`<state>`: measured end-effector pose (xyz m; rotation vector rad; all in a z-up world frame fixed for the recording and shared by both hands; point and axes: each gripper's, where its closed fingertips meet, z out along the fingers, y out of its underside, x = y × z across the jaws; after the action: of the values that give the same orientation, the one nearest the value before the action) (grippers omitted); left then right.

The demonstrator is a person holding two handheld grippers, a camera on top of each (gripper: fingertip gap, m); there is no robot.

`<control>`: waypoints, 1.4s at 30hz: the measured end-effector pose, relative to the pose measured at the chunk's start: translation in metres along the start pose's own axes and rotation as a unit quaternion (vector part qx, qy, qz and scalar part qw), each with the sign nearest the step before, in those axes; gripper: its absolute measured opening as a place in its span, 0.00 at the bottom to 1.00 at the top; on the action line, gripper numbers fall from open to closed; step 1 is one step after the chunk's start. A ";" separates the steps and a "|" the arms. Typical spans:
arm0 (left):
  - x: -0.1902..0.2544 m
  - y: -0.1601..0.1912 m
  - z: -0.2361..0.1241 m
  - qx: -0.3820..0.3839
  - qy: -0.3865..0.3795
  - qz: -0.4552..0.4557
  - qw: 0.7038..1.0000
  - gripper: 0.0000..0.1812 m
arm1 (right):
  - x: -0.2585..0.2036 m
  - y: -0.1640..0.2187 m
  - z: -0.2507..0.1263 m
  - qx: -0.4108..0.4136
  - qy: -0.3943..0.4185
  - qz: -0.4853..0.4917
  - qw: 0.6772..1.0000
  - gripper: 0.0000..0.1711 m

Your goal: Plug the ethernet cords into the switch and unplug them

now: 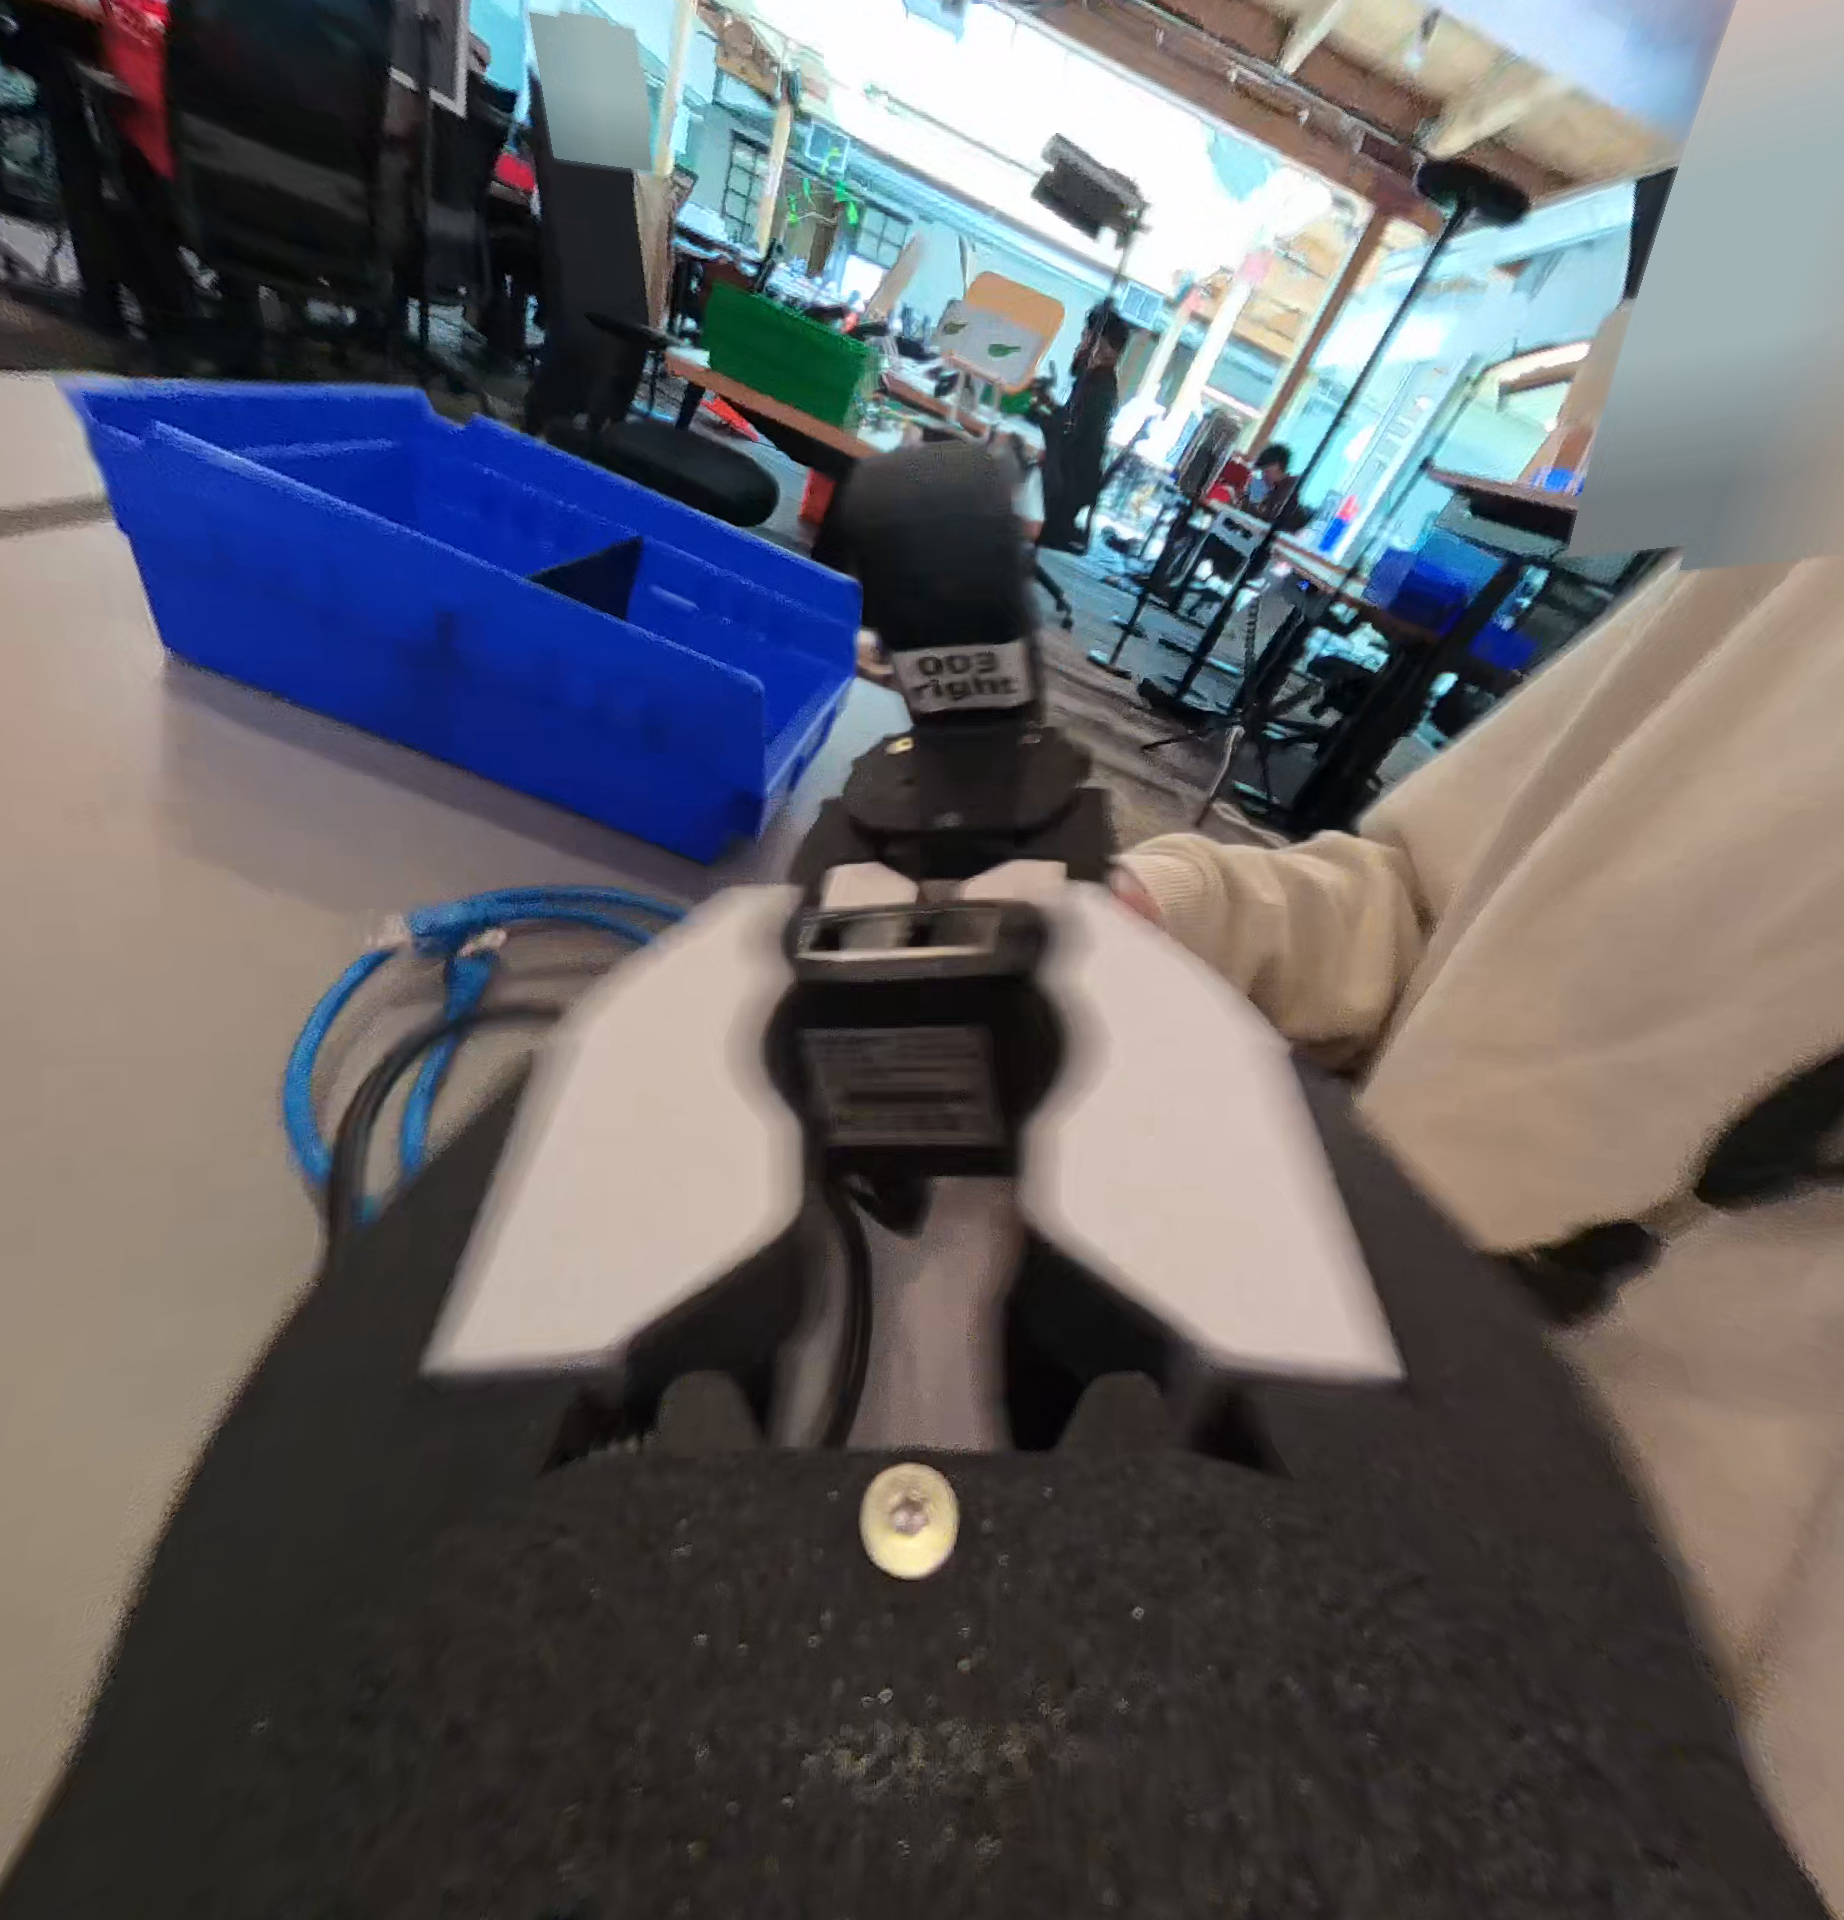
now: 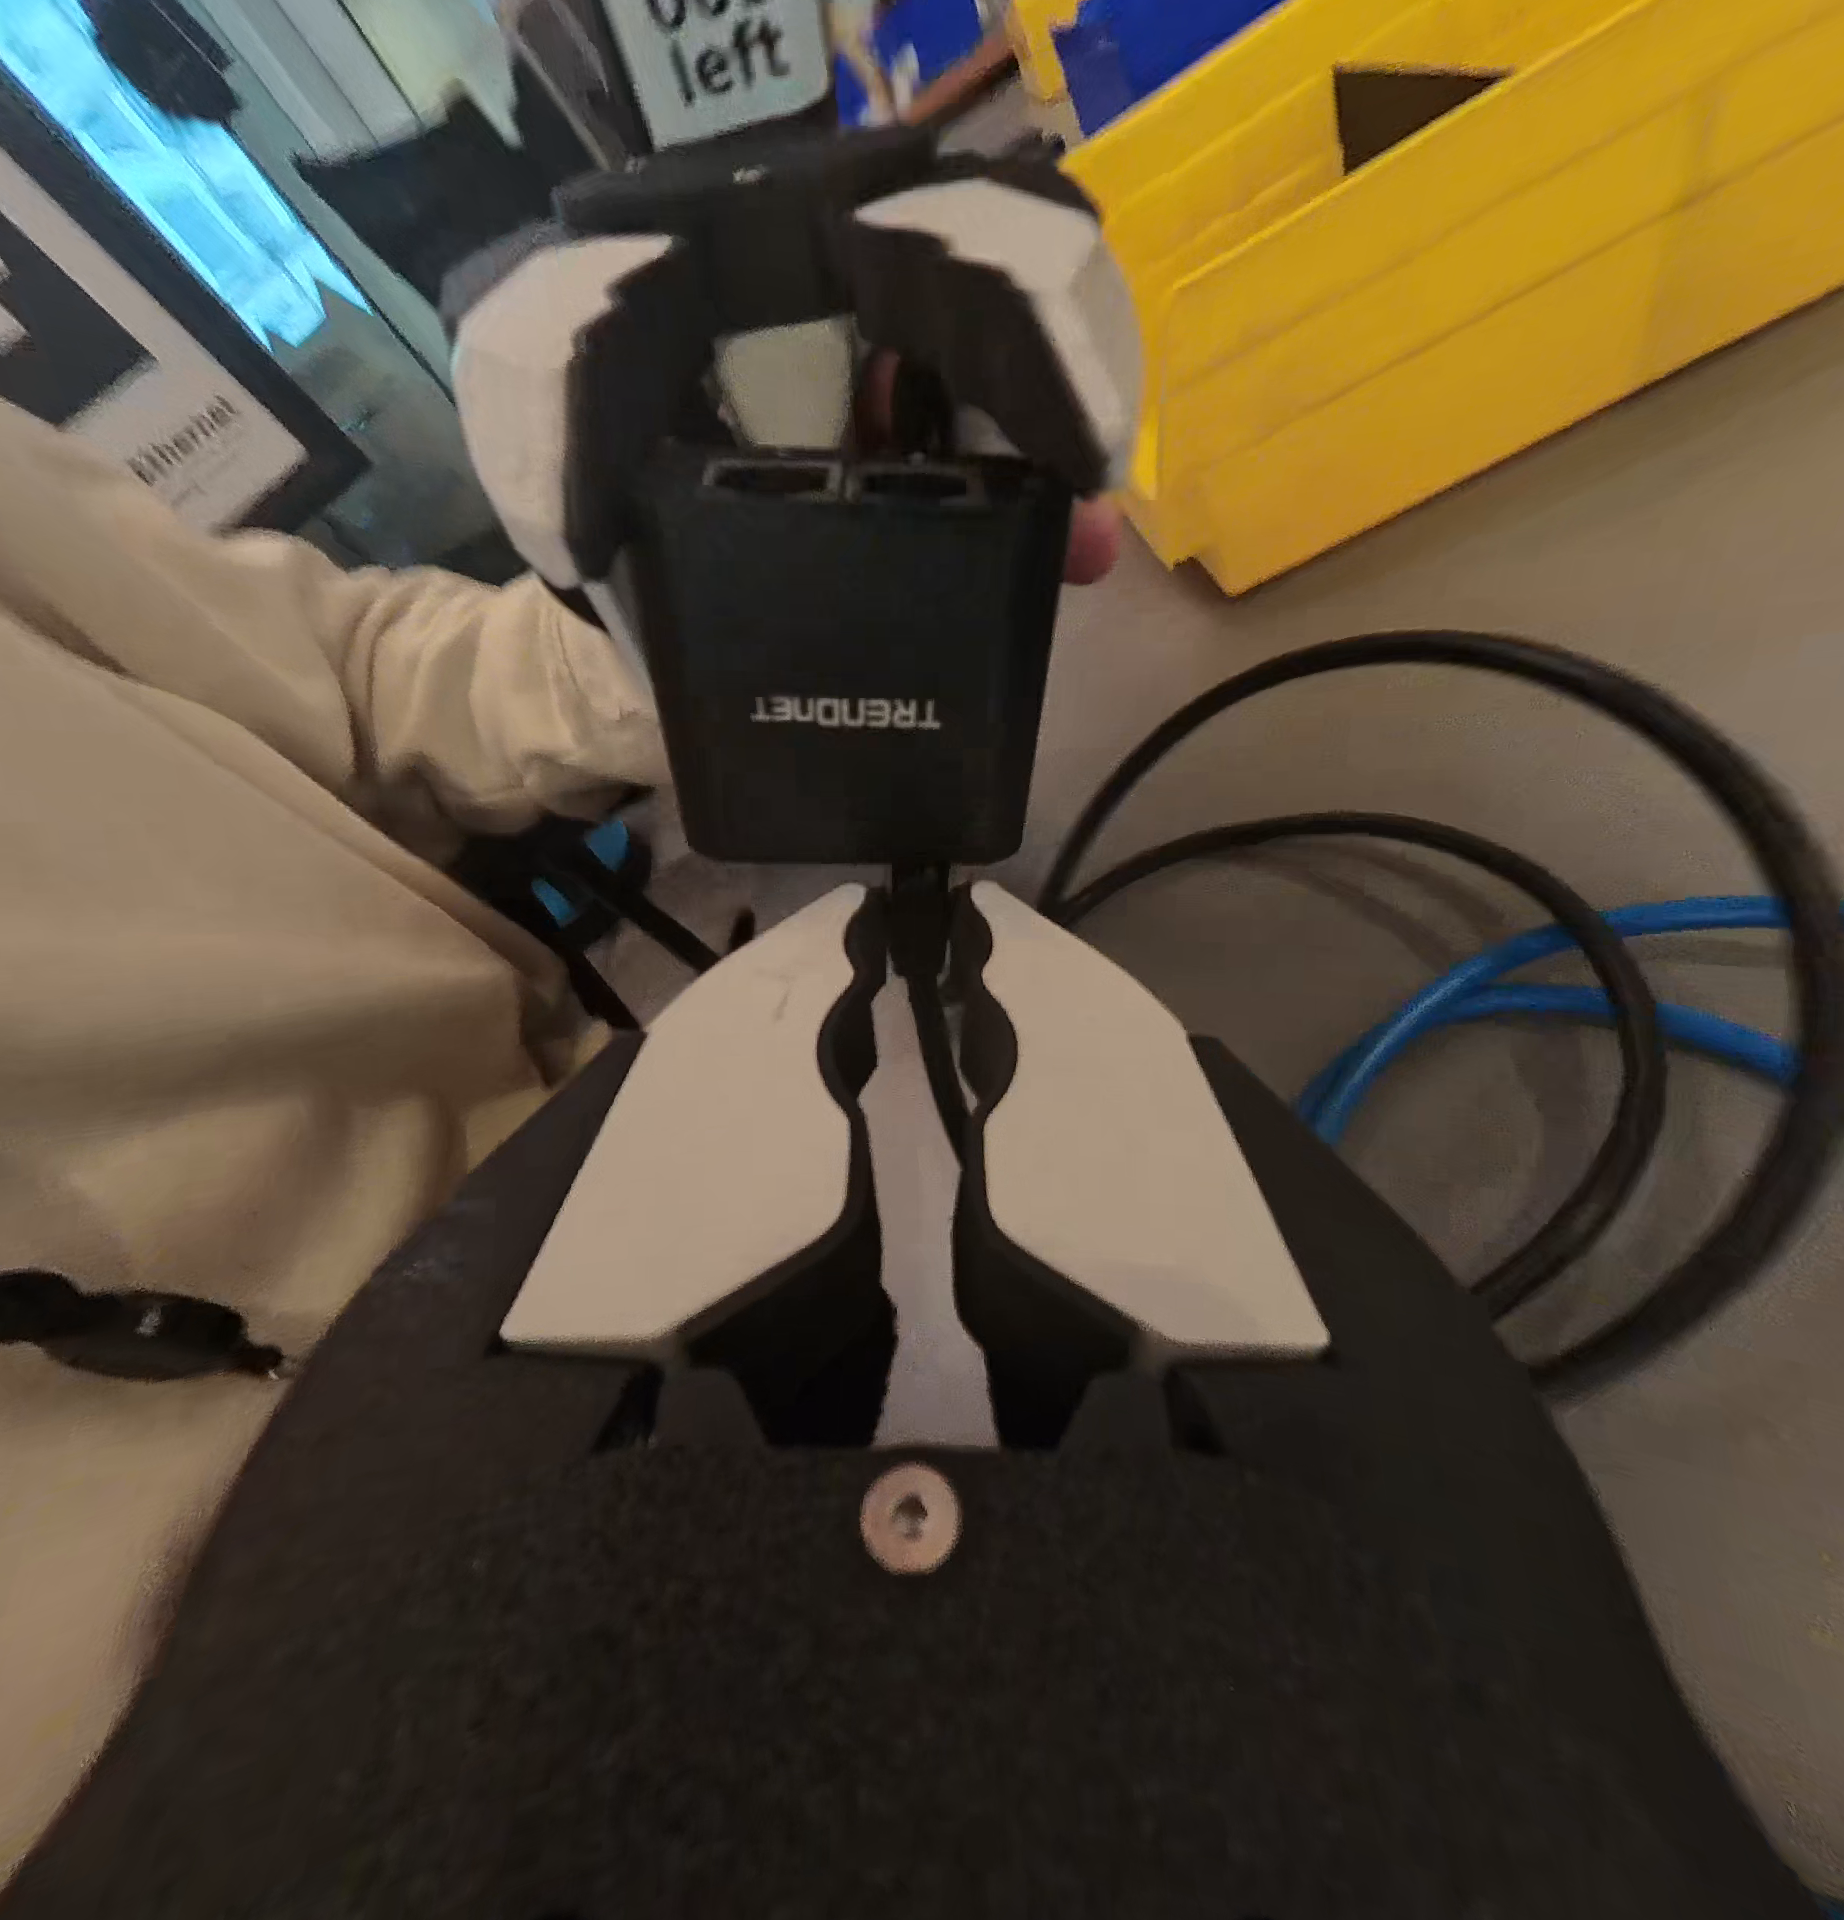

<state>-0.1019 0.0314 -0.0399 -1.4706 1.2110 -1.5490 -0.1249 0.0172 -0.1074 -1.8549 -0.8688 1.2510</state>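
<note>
switch [image 2: 845, 665]: black box, held off the counter [image 1: 87, 1039] between both grippers
left gripper [image 1: 902, 977]: jaws pinching the switch's port end
right gripper [image 2: 913, 925]: jaws pressed on black cord [image 2: 1520, 810] at switch's rear
blue ethernet cord [image 1: 378, 1039]: coiled on counter, unplugged
blue bin [image 1: 430, 582]: behind coil
yellow bin [image 2: 1469, 260]: far right

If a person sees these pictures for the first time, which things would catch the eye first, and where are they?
The eye goes first to the small black switch in the middle, held between the two claws: the left claw grips its body, and the right claw pinches the black cord at its end. Next come the bright bins behind on the table: a blue bin in the left wrist view, a yellow bin in the right.
</note>
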 end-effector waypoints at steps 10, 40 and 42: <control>-0.036 0.017 -0.034 0.000 -0.091 -0.026 0.995 0.18 | 0.026 -0.011 -0.030 0.019 0.045 0.008 0.999 0.07; -0.001 0.050 0.012 -0.090 0.005 -0.007 0.996 0.36 | 0.006 -0.006 -0.045 -0.026 0.043 -0.007 0.999 0.07; -0.003 0.047 0.012 -0.059 0.016 -0.040 0.997 0.36 | 0.007 -0.011 -0.046 0.000 0.040 0.001 0.999 0.07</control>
<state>-0.0953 0.0164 -0.0854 -1.5929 1.2960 -1.5816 -0.0807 0.0197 -0.0890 -1.8928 -0.8228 1.1689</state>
